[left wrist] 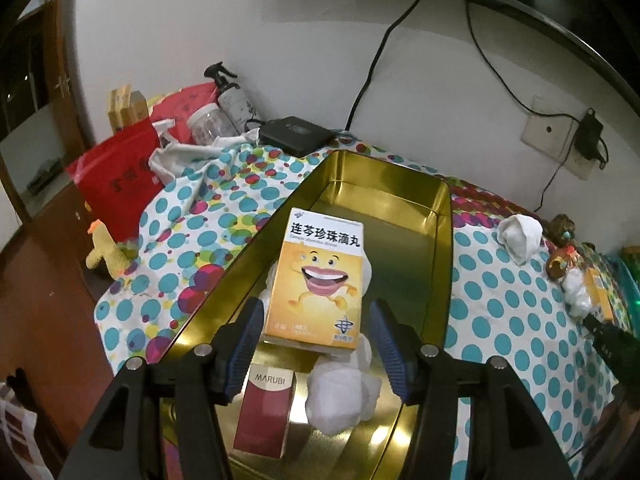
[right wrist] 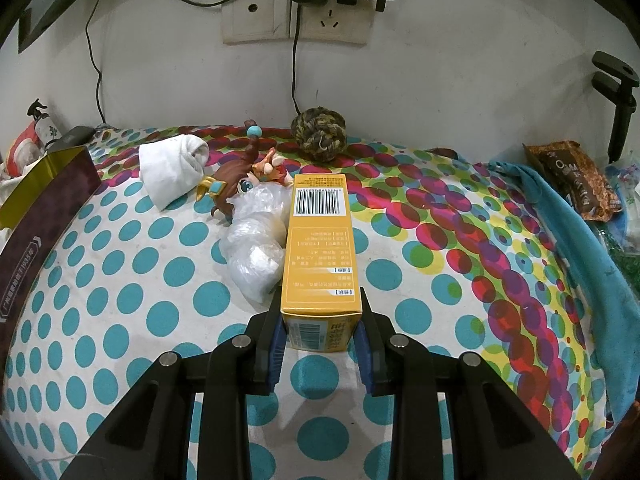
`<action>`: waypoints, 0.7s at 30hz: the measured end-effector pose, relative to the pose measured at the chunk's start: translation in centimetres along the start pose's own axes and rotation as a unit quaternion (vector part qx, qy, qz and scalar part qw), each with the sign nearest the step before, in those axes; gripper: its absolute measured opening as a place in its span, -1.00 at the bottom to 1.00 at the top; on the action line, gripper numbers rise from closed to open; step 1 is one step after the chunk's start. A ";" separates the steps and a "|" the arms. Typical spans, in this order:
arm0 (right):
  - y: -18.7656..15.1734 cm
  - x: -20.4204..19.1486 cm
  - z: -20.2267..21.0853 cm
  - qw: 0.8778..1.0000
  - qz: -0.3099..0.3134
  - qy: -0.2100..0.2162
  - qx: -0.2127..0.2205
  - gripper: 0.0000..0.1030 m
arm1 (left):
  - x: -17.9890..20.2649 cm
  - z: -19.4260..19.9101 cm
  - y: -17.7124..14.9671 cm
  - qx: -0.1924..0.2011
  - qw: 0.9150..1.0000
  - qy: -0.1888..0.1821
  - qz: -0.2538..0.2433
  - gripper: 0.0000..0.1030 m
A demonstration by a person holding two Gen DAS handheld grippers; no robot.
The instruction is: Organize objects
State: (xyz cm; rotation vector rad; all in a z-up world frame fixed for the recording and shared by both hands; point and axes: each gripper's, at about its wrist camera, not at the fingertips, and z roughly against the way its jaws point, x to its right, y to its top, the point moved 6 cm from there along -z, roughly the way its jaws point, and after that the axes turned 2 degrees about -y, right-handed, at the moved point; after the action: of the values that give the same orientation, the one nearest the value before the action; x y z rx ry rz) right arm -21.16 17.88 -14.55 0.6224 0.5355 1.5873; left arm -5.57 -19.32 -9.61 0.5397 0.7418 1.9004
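Note:
An open gold tin [left wrist: 444, 264] lies on the dotted cloth in the left wrist view. Inside it a yellow medicine box [left wrist: 320, 280] with a cartoon face rests on a white wad [left wrist: 344, 396], beside a maroon MARUBI box [left wrist: 266, 412]. My left gripper [left wrist: 316, 306] stands open above them, its blue pads on either side of the yellow box with a gap on each side. In the right wrist view my right gripper [right wrist: 322, 320] is shut on the near end of another yellow box [right wrist: 320, 248], barcode side up, just over the cloth.
Left of the held box lie a crumpled plastic bag [right wrist: 256, 256], a toy figurine [right wrist: 240, 188] and a white cloth roll [right wrist: 172, 168]. A rope ball [right wrist: 318, 130] sits by the wall. The tin's dark outer wall [right wrist: 44, 200] is far left, a blue towel [right wrist: 560, 232] right.

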 end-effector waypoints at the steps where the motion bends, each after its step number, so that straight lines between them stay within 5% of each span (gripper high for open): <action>1: 0.0 0.1 0.0 1.000 0.000 0.000 0.000 -0.45 | 0.1 0.2 0.0 0.006 1.000 0.003 -0.005 0.10; 21: 0.3 -0.3 1.3 0.998 0.018 -0.047 0.035 -0.45 | -1.0 0.7 -1.6 -0.014 0.999 -0.029 -0.034 0.10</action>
State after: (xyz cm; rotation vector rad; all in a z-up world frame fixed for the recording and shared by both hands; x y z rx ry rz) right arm -20.48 17.53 -13.36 0.7596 0.5148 1.5709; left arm -3.64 -19.51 -10.26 0.5420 0.6865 1.8223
